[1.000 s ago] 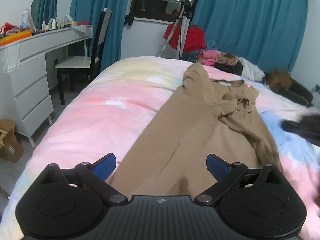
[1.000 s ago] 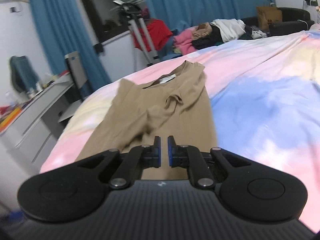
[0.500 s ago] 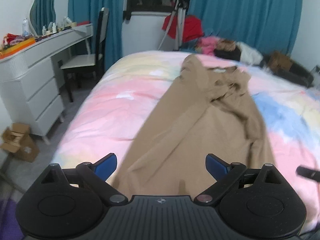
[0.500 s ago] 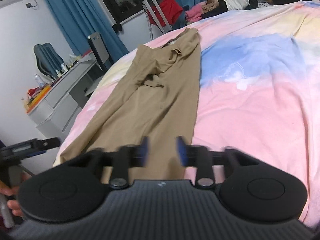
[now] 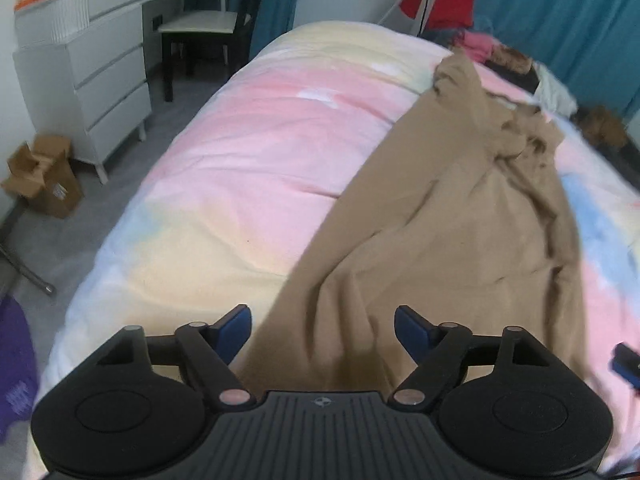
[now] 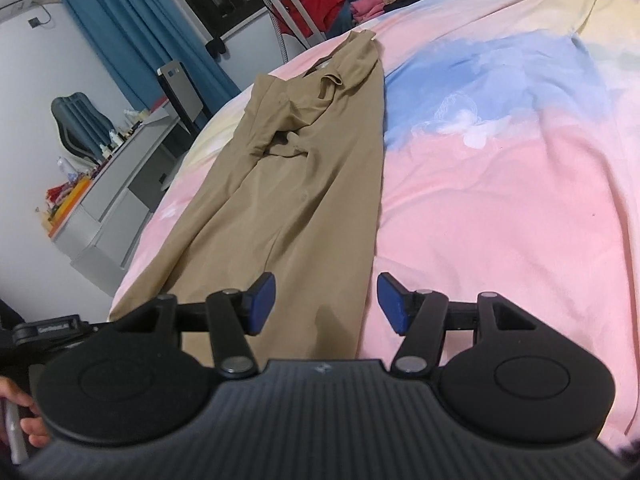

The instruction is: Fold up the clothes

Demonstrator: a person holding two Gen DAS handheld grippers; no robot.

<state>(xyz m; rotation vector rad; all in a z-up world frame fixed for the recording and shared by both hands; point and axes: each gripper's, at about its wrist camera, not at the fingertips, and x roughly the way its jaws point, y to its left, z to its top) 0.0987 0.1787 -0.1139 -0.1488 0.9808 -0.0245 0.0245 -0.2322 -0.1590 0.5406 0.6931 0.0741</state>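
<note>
no readable brand on the garment; a small pale neck label (image 6: 323, 65) shows at the far collar, text too small to read. a cardboard box (image 5: 45, 176) on the floor far left has a printed sticker, also illegible. a strip of white lettering sits on the black device at the left edge of the right wrist view, too blurred to read.

tan garment (image 5: 448, 216) lies lengthwise on the pastel tie-dye bedspread (image 5: 248, 152) — pink, yellow and blue patches. long, narrow, folded in on itself, with a sleeve bunched and crumpled near the far collar end; soft wrinkles run along the body. near hem reaches the near edge of the bed.

left gripper (image 5: 322, 330) has jaws spread wide, nothing between them, poised over the near hem at the garment's left side. right gripper (image 6: 326, 302) also spread apart, empty, over the garment's near right edge — one blue pad above cloth, the other above pink sheet.

white dresser (image 5: 92, 64) and chair (image 5: 208, 28) far left, blue curtains (image 5: 560, 12) behind, pile of clothes (image 6: 376, 0) beyond the bed.
</note>
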